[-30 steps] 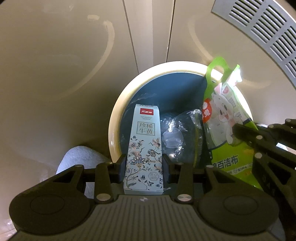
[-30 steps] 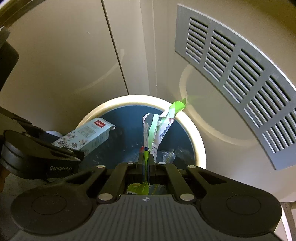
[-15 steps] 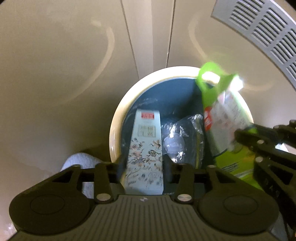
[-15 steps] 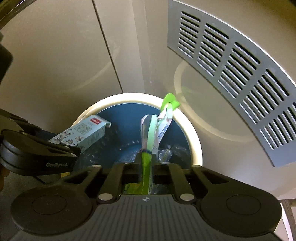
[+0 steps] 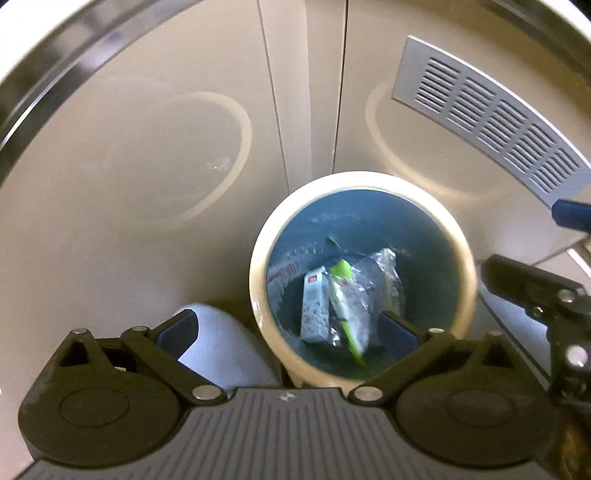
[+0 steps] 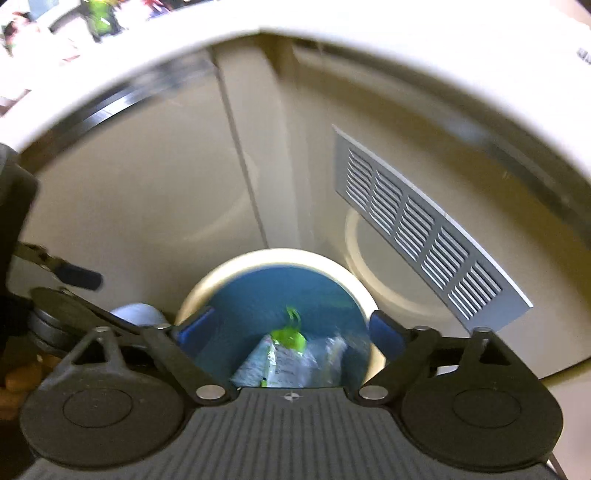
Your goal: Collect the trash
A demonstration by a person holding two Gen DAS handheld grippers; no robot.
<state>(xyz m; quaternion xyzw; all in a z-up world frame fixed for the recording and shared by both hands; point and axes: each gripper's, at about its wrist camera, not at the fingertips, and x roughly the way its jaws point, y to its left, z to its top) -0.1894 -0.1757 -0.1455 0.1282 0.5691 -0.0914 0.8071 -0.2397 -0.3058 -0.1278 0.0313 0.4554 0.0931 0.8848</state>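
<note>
A round trash bin (image 5: 258, 254) with a cream rim and a blue liner stands on the floor below both grippers. Inside lie a pale floral box (image 5: 314, 310), a green-and-white cloth packet (image 5: 343, 295) and clear plastic wrap (image 5: 384, 269). My left gripper (image 5: 286, 328) is open and empty, above the bin's near left rim. My right gripper (image 6: 288, 328) is open and empty, above the bin (image 6: 354, 284); the green packet (image 6: 288, 338) and the box (image 6: 251, 363) lie below it. The right gripper also shows in the left wrist view (image 5: 532, 291).
Beige cabinet doors (image 5: 147, 147) rise behind the bin, with a grey vent grille (image 5: 487, 118) at the right. A light blue rounded object (image 5: 221, 339) sits left of the bin. A white counter edge (image 6: 332, 22) with blurred items curves overhead.
Both grippers opened. The floral box and the green packet dropped into the bin. Both grippers then rose up and back, so the bin looks smaller.
</note>
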